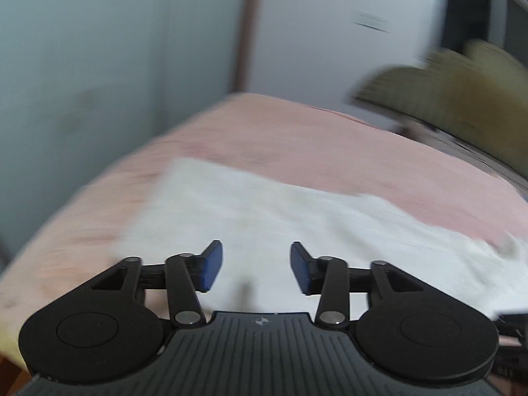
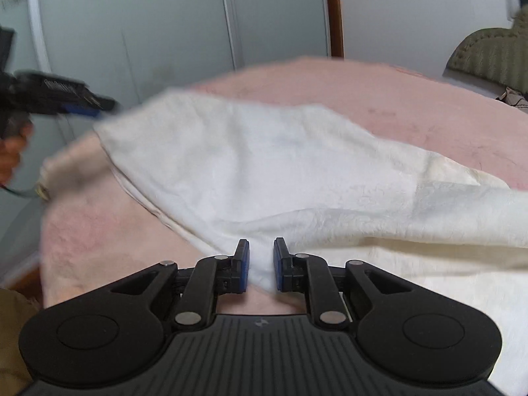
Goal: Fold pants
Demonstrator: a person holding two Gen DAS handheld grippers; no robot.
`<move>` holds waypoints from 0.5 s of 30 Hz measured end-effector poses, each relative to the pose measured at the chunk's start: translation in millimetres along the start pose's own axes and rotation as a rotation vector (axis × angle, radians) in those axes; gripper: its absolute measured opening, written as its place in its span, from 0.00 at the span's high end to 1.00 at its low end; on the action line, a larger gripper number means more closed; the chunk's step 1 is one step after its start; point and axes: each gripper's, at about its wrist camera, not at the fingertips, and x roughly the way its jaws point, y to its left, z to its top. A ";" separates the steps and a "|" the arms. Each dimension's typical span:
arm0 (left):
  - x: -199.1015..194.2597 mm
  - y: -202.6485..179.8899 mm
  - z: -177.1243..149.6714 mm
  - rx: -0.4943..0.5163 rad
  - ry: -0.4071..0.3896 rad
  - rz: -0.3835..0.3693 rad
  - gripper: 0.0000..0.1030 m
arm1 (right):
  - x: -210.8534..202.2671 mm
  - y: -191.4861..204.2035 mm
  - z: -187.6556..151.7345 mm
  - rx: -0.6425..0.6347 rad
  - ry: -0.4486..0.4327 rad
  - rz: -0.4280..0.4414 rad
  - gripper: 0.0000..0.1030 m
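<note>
White pants [image 2: 264, 165] lie on a pink bed cover [image 2: 412, 109], one layer folded across the other. My right gripper [image 2: 260, 269] is nearly shut, with a near fold of the white cloth between its blue pads. My left gripper [image 1: 255, 265] is open and empty, hovering over the white pants [image 1: 264, 211]. It also shows in the right wrist view [image 2: 82, 105] at the far left, beside the pants' far corner, held by a hand. The left wrist view is blurred.
The pink bed [image 1: 297, 132] ends at a pale wardrobe wall [image 1: 82, 66] on the left. An olive cushion [image 2: 495, 56] sits at the right, also in the left wrist view [image 1: 445, 85]. A brown door frame [image 2: 333, 10] stands behind.
</note>
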 end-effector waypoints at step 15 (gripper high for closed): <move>64.6 -156.3 -61.8 0.521 0.081 -0.300 0.36 | -82.7 -222.1 -13.9 0.868 -0.379 -0.096 0.41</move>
